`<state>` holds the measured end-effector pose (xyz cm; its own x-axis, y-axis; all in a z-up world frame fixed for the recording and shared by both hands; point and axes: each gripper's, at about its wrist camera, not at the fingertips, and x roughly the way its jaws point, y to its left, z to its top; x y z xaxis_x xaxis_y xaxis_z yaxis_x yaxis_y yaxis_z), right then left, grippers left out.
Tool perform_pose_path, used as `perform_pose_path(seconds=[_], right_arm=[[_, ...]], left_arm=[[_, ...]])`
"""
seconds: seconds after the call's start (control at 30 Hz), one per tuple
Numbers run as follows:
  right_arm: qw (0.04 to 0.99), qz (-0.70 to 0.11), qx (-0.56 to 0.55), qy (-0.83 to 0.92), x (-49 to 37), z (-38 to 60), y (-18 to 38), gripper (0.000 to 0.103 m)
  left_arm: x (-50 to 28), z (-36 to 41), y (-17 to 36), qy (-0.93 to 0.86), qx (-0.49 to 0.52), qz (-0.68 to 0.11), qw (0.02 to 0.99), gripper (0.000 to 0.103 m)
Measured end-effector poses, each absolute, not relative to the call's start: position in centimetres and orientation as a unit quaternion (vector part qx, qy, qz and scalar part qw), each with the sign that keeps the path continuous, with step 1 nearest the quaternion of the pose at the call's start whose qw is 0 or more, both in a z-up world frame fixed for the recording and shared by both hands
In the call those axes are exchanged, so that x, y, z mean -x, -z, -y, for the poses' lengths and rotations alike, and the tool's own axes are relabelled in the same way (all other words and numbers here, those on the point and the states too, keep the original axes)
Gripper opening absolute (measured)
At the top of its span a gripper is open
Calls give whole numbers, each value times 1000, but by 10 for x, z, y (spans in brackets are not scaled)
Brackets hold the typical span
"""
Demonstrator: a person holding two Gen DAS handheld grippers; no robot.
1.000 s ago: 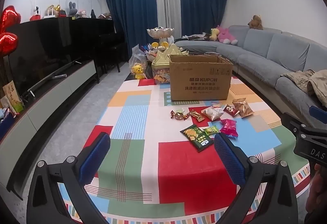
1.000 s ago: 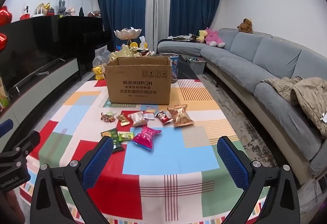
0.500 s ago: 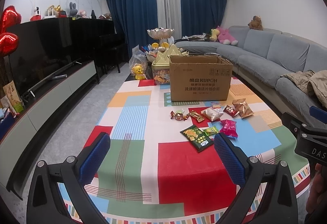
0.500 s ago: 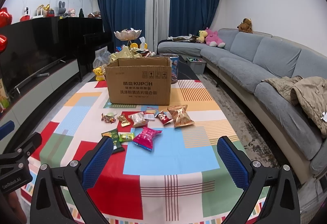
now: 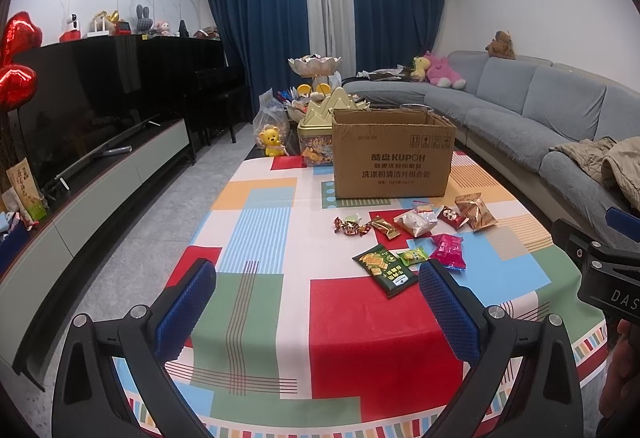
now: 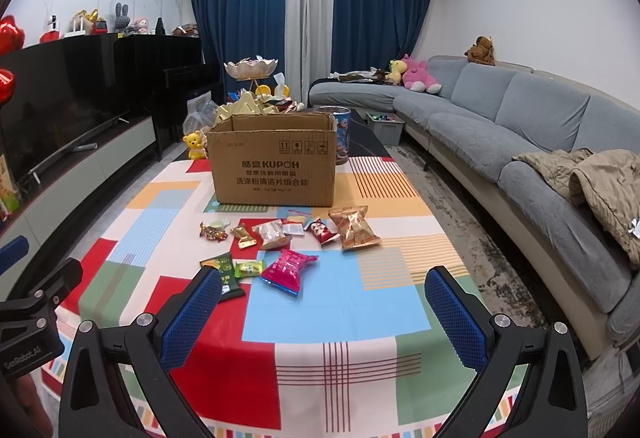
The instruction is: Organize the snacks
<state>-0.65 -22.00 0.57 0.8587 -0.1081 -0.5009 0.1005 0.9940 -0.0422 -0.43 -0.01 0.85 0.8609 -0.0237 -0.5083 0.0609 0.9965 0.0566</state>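
Several snack packets lie scattered on the table with the colourful patchwork cloth (image 6: 344, 322), in front of an open cardboard box (image 6: 274, 168) (image 5: 394, 162). Among them are a pink packet (image 6: 289, 269) (image 5: 449, 251), a dark green packet (image 5: 385, 269) (image 6: 225, 270), a small light green one (image 6: 249, 268) and a brown-orange bag (image 6: 354, 228) (image 5: 475, 211). My left gripper (image 5: 316, 308) hangs open over the table's near edge, with nothing between its blue pads. My right gripper (image 6: 324, 318) is open too and holds nothing, short of the pink packet.
A grey corner sofa (image 6: 500, 126) with a beige jacket (image 6: 592, 174) runs along the right. A black TV and low cabinet (image 5: 80, 142) line the left wall. Behind the box stand a gold tin (image 5: 320, 122), a tiered dish and a yellow bear toy (image 5: 270, 142).
Both grippers have edged slightly forward toward the snacks. Nothing on the table has moved, and both stay open.
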Motion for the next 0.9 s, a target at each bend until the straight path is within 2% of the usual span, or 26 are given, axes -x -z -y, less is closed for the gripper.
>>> perform_pose_path(seconds=[0.9], right_arm=[[964,-261,5,54,6,221,-5,103]], left_arm=[[3,-1,-4,23,-36,-267,963,103]])
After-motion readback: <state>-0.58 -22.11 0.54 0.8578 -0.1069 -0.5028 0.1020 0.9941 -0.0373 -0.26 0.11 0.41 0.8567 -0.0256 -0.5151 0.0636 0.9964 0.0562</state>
